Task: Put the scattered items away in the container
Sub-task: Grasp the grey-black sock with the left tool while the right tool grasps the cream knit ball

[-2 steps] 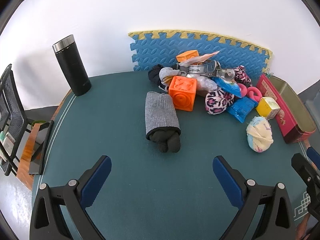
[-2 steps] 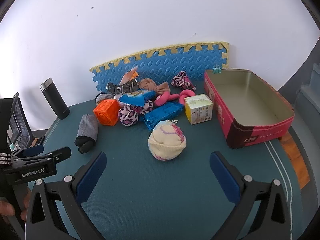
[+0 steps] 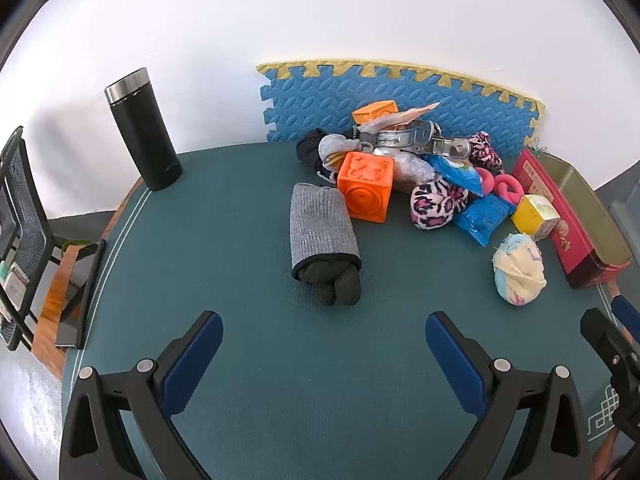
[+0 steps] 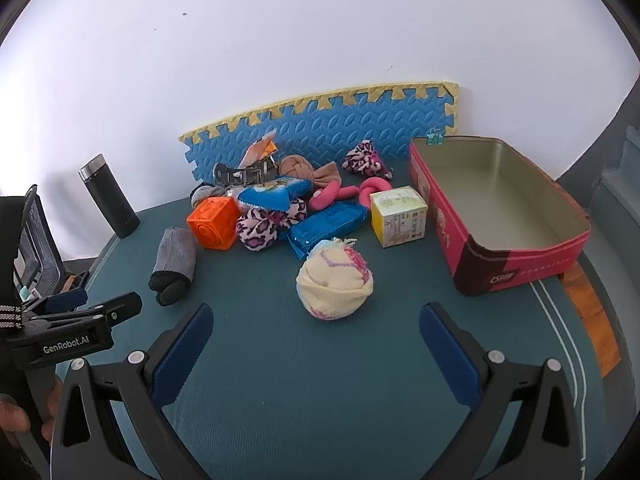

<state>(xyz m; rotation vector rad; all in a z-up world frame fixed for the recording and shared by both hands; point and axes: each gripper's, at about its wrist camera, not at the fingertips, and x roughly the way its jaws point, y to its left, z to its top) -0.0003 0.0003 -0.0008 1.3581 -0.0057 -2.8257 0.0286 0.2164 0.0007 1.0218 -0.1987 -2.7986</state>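
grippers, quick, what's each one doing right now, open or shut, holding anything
Left gripper: jaws wide open, holding nothing, short of the rolled grey sock.
Right gripper: jaws wide open, holding nothing, just short of the pastel sock ball.

You can read "GenRobot.AI", white letters, on left gripper (image 4: 64,322) body, right wrist view. Print on red tin (image 4: 516,276) end wall, yellow box (image 4: 398,216) and blue packets too small for you to read.
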